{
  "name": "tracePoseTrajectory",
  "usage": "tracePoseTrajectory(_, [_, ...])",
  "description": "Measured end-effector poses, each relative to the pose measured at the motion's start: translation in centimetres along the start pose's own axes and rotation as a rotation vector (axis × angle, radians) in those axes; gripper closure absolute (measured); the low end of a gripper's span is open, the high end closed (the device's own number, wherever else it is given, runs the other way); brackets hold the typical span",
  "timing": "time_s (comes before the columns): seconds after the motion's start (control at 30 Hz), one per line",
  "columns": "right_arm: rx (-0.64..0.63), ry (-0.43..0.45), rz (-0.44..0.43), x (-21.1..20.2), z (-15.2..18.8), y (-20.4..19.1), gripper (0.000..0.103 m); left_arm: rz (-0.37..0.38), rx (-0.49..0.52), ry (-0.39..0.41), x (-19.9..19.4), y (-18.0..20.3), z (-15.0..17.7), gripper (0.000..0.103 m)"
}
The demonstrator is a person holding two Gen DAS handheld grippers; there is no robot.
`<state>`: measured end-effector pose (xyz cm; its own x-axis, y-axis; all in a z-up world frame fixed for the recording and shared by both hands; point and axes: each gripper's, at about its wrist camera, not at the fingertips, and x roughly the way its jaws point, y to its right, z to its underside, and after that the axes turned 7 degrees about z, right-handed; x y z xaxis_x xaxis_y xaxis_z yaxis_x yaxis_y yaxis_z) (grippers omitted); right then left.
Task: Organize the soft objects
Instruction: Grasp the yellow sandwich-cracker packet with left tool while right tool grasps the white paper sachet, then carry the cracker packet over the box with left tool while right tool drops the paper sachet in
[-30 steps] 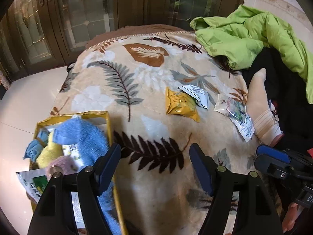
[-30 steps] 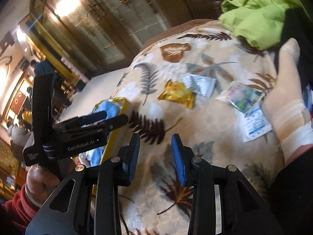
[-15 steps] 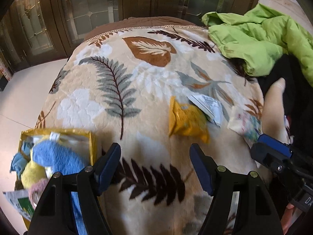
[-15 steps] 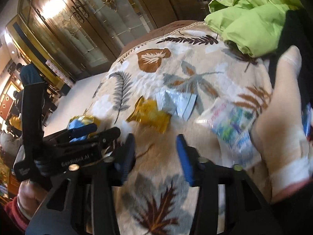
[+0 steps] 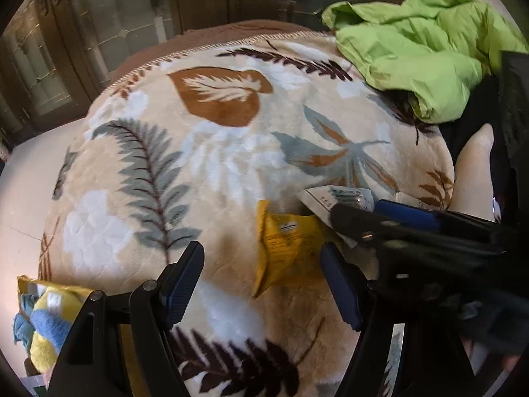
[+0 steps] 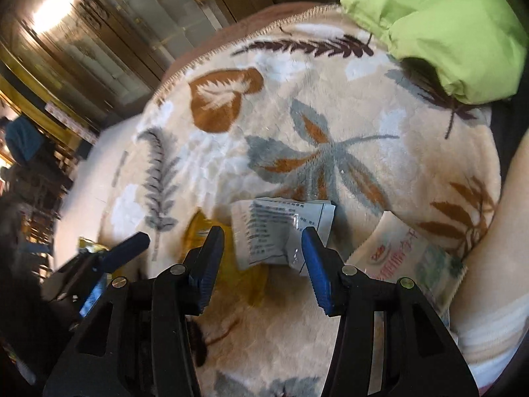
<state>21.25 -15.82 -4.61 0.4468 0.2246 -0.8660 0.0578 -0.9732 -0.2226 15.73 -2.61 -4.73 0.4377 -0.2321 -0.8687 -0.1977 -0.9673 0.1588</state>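
Both grippers hang with jaws apart and nothing in them over the leaf-patterned blanket (image 5: 211,172). The right gripper (image 6: 263,248) frames a white packet (image 6: 274,231) overlapping a yellow packet (image 5: 291,248) that lies between the left gripper (image 5: 261,271) jaws. Their print is too blurred to read.

Both wrist cams angled steeply down, close over beige fleece blanket w/ leaf print (image 5: 231,165). Left cam: crinkled yellow foil packet (image 5: 287,248) between fingers, nearer right one. Right cam: white printed sachet (image 6: 277,235) between fingers. Shared: blanket, both packets, rumpled lime-green jacket (image 6: 446,26) beyond fingers, upper right.
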Motion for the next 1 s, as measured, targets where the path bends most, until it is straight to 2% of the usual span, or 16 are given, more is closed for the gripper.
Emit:
tracePoseTrajectory(0.03, [0.002, -0.014, 0.019, 0.6, -0.1, 0.0, 0.054, 0.005, 0.000, -0.010, 0.4, 0.1, -0.1, 0.030])
tracePoseTrajectory(0.13, [0.020, -0.032, 0.073, 1.9, -0.1, 0.5, 0.038, 0.030, -0.012, -0.020, 1.3, 0.3, -0.2, 0.030])
tracePoseTrajectory(0.33, [0.021, -0.042, 0.082, 3.5, -0.8, 1.2, 0.038, 0.060, -0.004, -0.066, 3.2, 0.5, -0.5, 0.023])
tracePoseTrajectory(0.4, [-0.013, -0.040, 0.111, 3.5, -0.9, 0.8, 0.045, 0.087, -0.021, -0.073, 3.5, 0.2, -0.6, 0.022])
tracePoseTrajectory(0.47, [-0.026, -0.026, 0.131, 3.3, -0.8, 1.0, 0.062, 0.098, -0.014, -0.066, 3.5, 0.2, -0.7, 0.023])
tracePoseTrajectory(0.53, [-0.010, -0.011, 0.113, 3.0, -0.7, 1.6, 0.064, 0.096, 0.010, -0.061, 3.4, 0.5, -0.6, 0.028])
tracePoseTrajectory(0.57, [0.002, -0.005, 0.103, 2.8, -0.6, 2.0, 0.065, 0.091, 0.018, -0.056, 3.2, 0.5, -0.5, 0.040])
tracePoseTrajectory(0.6, [0.013, 0.004, 0.094, 2.4, -0.4, 2.4, 0.065, 0.082, 0.028, -0.052, 3.0, 0.6, -0.4, 0.045])
tracePoseTrajectory(0.67, [0.032, 0.019, 0.080, 1.7, -0.1, 2.9, 0.065, 0.083, 0.031, -0.044, 2.6, 0.6, -0.2, 0.049])
tracePoseTrajectory(0.8, [0.070, 0.048, 0.037, -0.3, 0.8, 3.7, 0.065, 0.081, 0.017, -0.025, 1.6, 0.3, 0.5, 0.051])
tracePoseTrajectory(1.0, [0.040, 0.084, 0.009, -3.6, 2.9, 3.3, 0.065, 0.083, 0.021, 0.006, -0.9, 0.0, 1.8, 0.051])
